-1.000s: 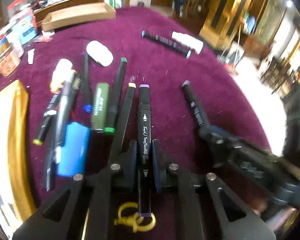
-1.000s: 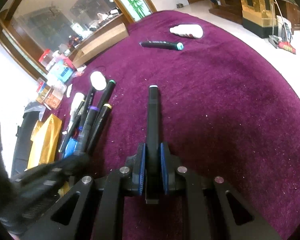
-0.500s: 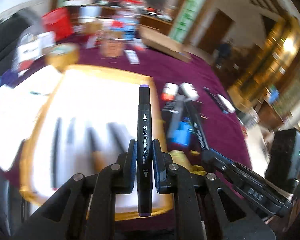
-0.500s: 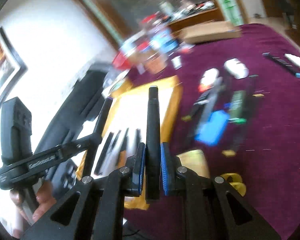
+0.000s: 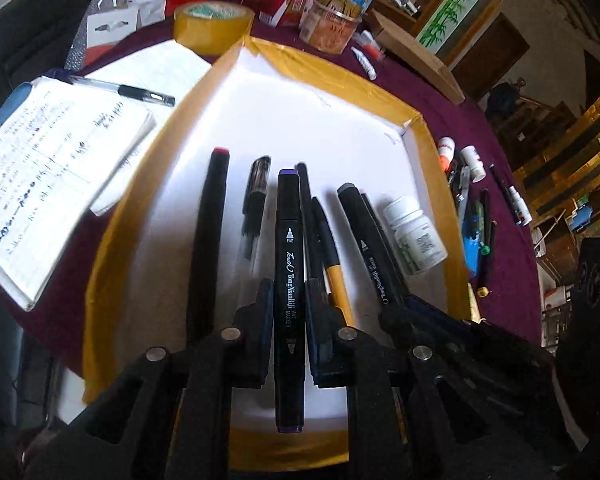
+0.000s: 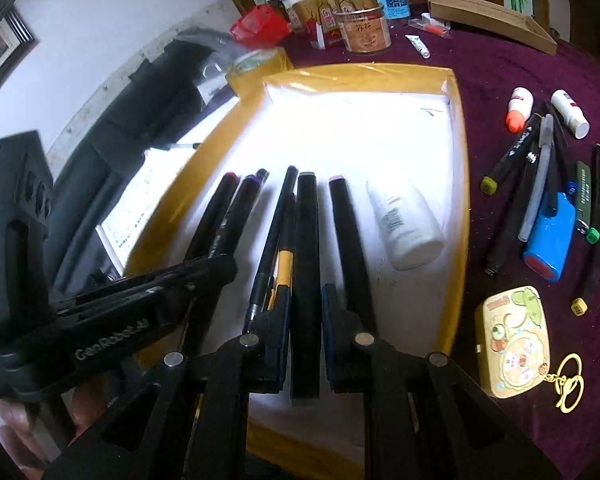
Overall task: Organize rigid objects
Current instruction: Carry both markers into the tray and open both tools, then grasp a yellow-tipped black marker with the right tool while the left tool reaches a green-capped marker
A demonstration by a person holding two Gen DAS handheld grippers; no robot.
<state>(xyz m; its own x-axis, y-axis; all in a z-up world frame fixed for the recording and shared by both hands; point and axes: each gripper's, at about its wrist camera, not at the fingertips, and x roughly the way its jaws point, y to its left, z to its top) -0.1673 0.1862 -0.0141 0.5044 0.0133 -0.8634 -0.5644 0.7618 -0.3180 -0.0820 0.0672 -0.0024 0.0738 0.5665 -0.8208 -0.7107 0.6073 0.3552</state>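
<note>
L gripper (image 5: 287, 308) clamped on purple-capped marker (image 5: 288, 248), held over white tray (image 5: 300, 120) w/ pens beneath. R gripper (image 6: 306, 312) clamped on grey-capped marker (image 6: 306, 248), same tray below; white bottle (image 6: 406, 224) just right of it.

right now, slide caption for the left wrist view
Left gripper holds a purple-capped marker over the yellow-rimmed tray of pens.

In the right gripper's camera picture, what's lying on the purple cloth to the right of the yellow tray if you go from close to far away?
Cartoon tin with a gold keyring → blue case → green tube → white bottle with an orange cap, beside a plain white bottle.
</note>
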